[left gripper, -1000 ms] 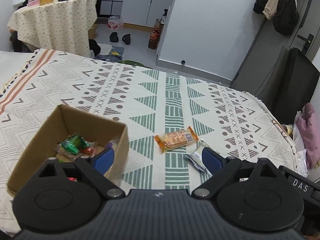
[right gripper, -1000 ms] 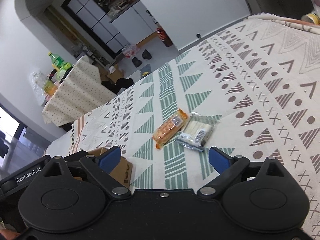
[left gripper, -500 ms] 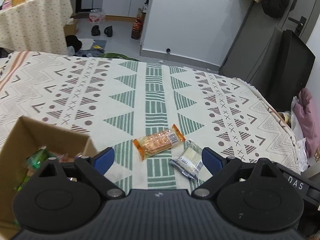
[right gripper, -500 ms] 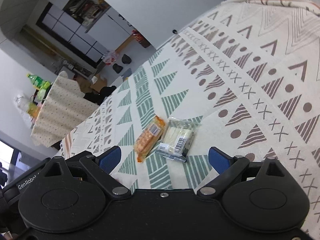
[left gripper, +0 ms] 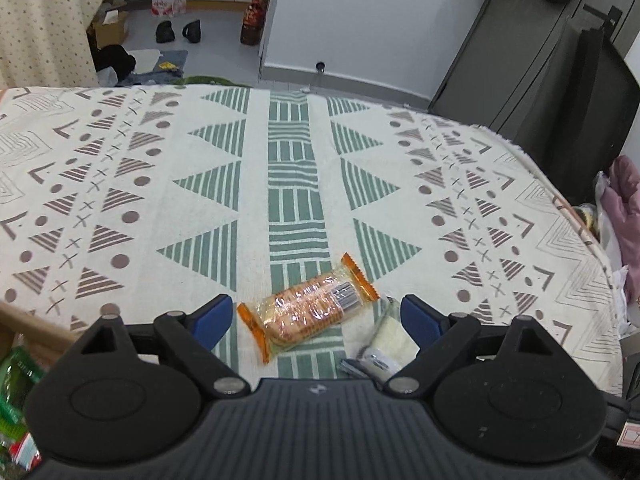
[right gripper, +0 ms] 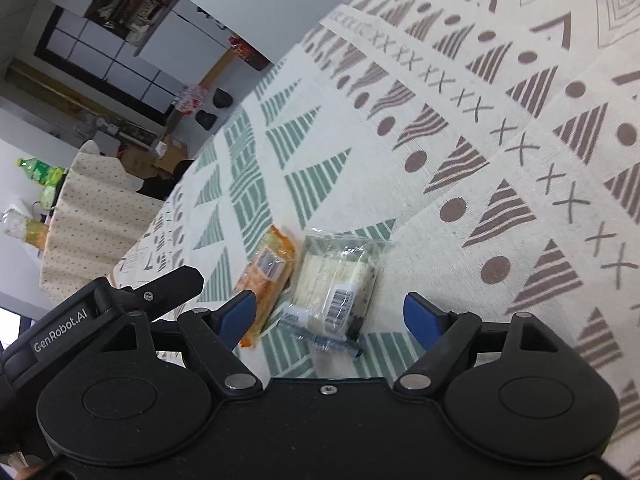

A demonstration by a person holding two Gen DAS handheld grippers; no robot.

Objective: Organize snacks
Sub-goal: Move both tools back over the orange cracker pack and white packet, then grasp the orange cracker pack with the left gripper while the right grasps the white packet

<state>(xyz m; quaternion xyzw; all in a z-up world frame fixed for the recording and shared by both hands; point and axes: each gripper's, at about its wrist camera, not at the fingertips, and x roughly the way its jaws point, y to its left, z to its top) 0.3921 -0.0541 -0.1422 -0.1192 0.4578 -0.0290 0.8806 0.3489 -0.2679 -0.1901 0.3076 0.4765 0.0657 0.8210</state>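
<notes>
An orange-ended cracker packet lies on the patterned cloth, between the open fingers of my left gripper. Beside it, to the right, lies a clear packet of pale wafers, partly hidden by the right finger. In the right wrist view the wafer packet sits between the spread fingers of my right gripper, with the cracker packet next to the left fingertip. Both grippers hold nothing. The cardboard box shows only as an edge at lower left, with green snacks inside.
The patterned cloth covers the whole table; its far edge drops to the floor. A dark cabinet stands at the right, pink fabric at the right edge. A second covered table with bottles stands beyond.
My left gripper has swung right, away from the box, and now straddles the cracker packet. My right gripper has come closer and lower over the wafer packet.
</notes>
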